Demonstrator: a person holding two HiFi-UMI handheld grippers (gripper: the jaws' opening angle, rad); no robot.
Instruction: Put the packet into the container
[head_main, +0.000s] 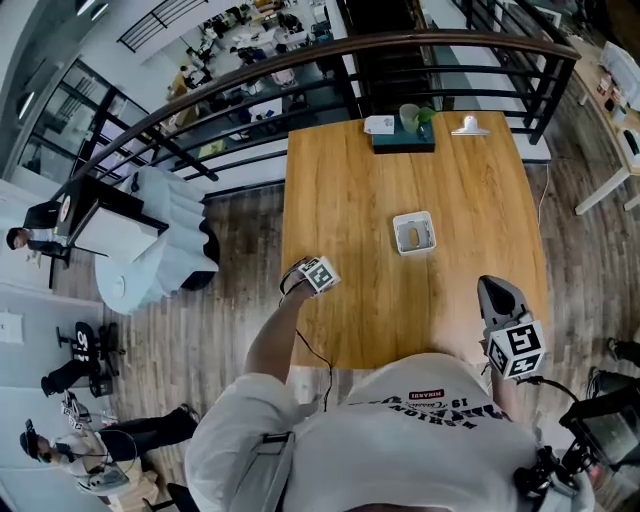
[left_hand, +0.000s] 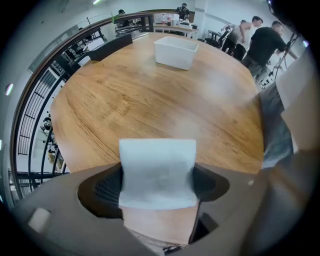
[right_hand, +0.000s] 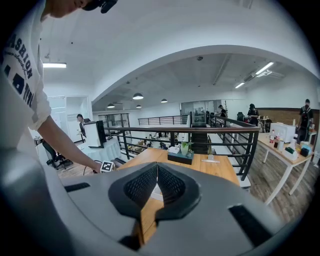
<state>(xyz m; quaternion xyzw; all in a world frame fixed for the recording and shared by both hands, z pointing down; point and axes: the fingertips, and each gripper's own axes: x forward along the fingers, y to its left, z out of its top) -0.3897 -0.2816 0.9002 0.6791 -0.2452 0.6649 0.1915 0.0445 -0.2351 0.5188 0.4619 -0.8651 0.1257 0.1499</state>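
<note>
A flat white packet (left_hand: 157, 167) stands between the pads of my left gripper (left_hand: 156, 187), and both of its side edges touch the pads. In the head view that gripper (head_main: 314, 274) is at the left edge of the wooden table (head_main: 460, 200). The white square container (head_main: 414, 232) sits mid-table, ahead and to the right of it, with something brownish inside. From the left gripper view the container (left_hand: 176, 51) is far across the table. My right gripper (head_main: 489, 285) hovers at the table's near right, raised and level, with its jaws together and nothing between them (right_hand: 157, 167).
At the table's far end stand a dark tray with a small plant (head_main: 405, 134), a white box (head_main: 378, 124) and a metal item (head_main: 469, 127). A black railing (head_main: 300, 60) curves behind the table. Several people (left_hand: 260, 42) stand beyond the right side.
</note>
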